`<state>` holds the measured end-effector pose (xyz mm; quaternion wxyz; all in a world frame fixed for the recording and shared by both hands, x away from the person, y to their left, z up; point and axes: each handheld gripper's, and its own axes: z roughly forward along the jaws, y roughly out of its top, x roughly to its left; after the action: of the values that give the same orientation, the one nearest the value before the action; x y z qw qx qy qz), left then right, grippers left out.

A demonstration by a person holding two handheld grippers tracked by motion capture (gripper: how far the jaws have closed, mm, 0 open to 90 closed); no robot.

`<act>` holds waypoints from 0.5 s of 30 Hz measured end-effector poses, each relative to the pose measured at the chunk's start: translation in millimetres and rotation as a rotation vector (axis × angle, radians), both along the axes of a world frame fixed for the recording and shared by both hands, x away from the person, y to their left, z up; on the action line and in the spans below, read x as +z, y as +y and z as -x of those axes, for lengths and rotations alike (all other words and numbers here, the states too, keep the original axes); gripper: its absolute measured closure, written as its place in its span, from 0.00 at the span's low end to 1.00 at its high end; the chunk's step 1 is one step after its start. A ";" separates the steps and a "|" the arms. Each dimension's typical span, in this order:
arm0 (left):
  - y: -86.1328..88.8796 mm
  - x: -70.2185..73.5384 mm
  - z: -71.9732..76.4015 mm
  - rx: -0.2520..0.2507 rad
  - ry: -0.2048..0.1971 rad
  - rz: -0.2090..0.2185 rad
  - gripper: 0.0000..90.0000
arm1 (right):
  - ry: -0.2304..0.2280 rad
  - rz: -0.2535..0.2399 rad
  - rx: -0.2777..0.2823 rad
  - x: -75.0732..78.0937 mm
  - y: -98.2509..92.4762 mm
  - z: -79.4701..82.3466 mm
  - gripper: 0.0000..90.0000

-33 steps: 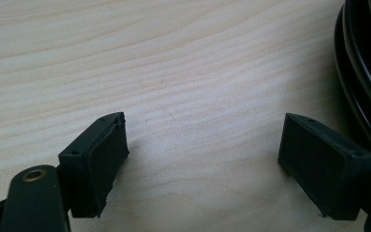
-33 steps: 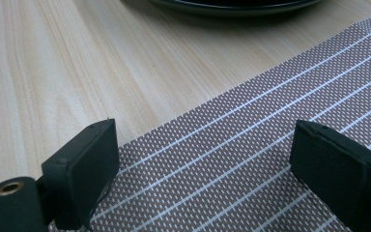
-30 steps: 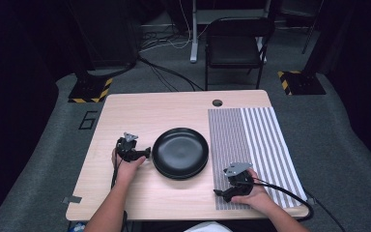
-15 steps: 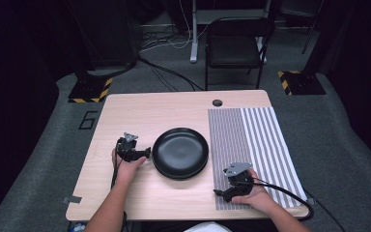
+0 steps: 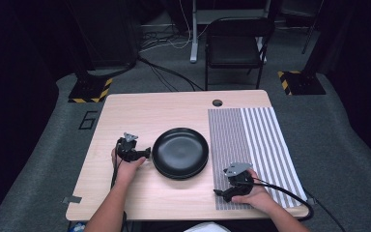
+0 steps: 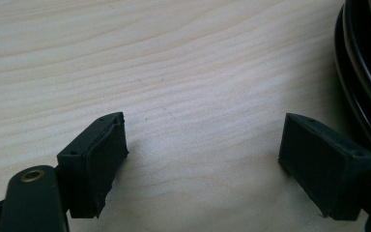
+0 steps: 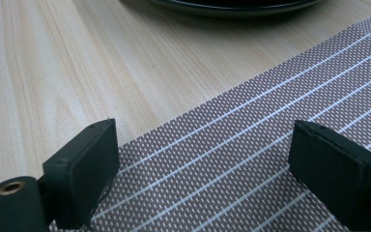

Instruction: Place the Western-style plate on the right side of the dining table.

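A black plate (image 5: 180, 152) sits at the middle of the wooden table (image 5: 149, 116). My left gripper (image 5: 147, 153) rests on the table just left of the plate, open, its jaws wide apart over bare wood (image 6: 203, 145); the plate's rim (image 6: 364, 72) shows at the right edge of the left gripper view. My right gripper (image 5: 218, 193) is near the front edge on the striped cloth (image 5: 251, 140), open and low over the cloth's left border (image 7: 207, 159). The plate's rim (image 7: 232, 8) lies ahead of it in the right gripper view.
A round hole (image 5: 217, 103) sits near the table's far edge. Beyond the table stand a black chair (image 5: 234, 43) and two yellow-and-black striped stand bases (image 5: 89, 89) (image 5: 299, 82). A cable (image 5: 290, 193) trails from the right gripper over the front right corner.
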<state>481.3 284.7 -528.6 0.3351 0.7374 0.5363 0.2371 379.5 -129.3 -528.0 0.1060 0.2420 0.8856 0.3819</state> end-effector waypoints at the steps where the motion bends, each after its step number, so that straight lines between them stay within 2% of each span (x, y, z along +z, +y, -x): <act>1: 0.0 0.0 0.0 0.000 0.000 0.000 0.19 | 0.000 -0.001 -0.002 0.0 0.0 0.0 0.11; 10: 1.2 0.4 0.2 0.004 0.000 -0.003 0.20 | 0.000 0.000 0.001 0.0 0.0 0.0 0.11; 15: 1.9 0.4 0.5 0.022 -0.007 0.011 0.25 | 0.001 -0.001 -0.001 0.1 -0.1 0.1 0.11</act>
<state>480.8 286.5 -528.2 0.3383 0.7288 0.5447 0.2403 379.4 -129.4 -527.9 0.1054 0.2426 0.8854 0.3823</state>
